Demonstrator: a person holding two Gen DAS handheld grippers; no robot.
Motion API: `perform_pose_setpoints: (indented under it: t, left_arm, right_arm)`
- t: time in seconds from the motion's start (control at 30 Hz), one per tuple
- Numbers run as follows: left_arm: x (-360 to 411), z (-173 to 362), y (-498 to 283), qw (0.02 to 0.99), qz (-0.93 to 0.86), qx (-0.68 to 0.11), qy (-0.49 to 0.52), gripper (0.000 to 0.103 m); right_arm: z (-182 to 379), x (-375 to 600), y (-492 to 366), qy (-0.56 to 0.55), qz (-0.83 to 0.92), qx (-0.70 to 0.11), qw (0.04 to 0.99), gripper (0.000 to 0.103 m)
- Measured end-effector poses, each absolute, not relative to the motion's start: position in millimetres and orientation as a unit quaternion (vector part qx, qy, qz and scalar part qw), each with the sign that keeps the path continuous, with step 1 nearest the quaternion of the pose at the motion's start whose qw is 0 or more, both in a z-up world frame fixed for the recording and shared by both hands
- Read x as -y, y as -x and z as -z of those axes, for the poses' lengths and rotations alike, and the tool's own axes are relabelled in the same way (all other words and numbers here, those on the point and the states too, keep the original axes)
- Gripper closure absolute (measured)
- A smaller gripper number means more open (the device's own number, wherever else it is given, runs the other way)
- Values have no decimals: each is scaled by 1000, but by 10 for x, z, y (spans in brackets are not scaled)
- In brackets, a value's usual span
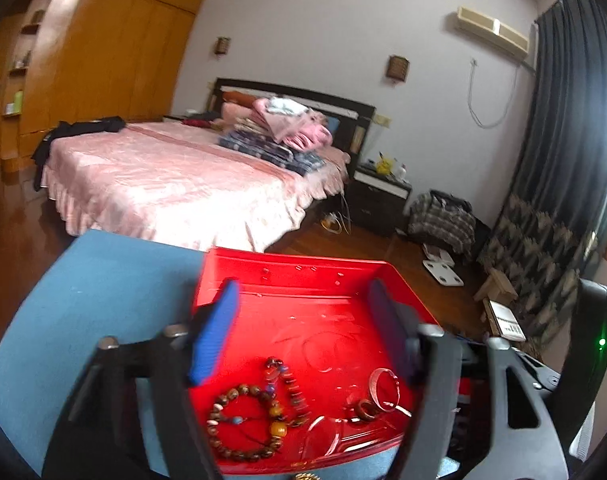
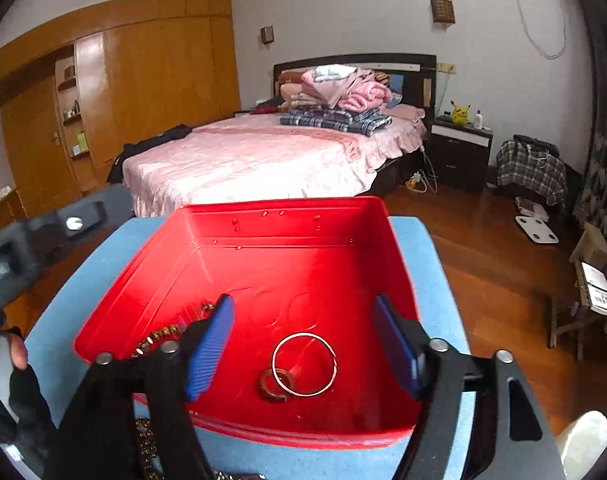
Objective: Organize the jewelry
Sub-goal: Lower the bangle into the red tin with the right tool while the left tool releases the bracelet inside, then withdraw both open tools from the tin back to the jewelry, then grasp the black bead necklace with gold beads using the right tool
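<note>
Both grippers hang above a red tray (image 2: 115,312) on a blue bench (image 2: 435,280), jaws spread wide and holding nothing. Beaded bracelets (image 1: 247,420), a silver bangle (image 2: 304,363) and a brown ring (image 2: 272,388) already lie in the tray. A dark chain (image 2: 145,444) sits outside its near rim, so the sorting looks well advanced but unfinished.

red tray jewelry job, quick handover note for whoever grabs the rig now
Left gripper: open, holding nothing, over the red tray.
Right gripper: open, holding nothing, over the same tray.
In the tray: beaded bracelets, a thin silver bangle and a small brown ring touching it.
Left to do: a dark chain lies outside on the blue surface.
</note>
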State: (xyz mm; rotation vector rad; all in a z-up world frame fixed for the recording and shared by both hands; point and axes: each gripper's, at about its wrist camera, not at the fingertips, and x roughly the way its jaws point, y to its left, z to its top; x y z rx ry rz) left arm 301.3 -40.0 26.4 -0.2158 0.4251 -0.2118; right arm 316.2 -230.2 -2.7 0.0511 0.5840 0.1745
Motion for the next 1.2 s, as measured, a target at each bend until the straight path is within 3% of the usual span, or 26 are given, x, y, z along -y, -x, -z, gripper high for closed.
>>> perform_pose_setpoints:
  t: [0.13, 0.23, 1.2]
  left_arm:
    - [305, -320, -2785, 970, 99, -202, 93, 15]
    - [253, -335, -2569, 972, 95, -198, 80, 9]
    - [-65, 397, -1474, 961, 43, -272, 23, 7]
  right_arm:
    - [-18, 2392, -2954, -29, -73, -269, 960, 12]
    - [-31, 2451, -2714, -41, -61, -254, 965, 6]
    - [469, 2156, -1647, -15, -67, -315, 947, 6]
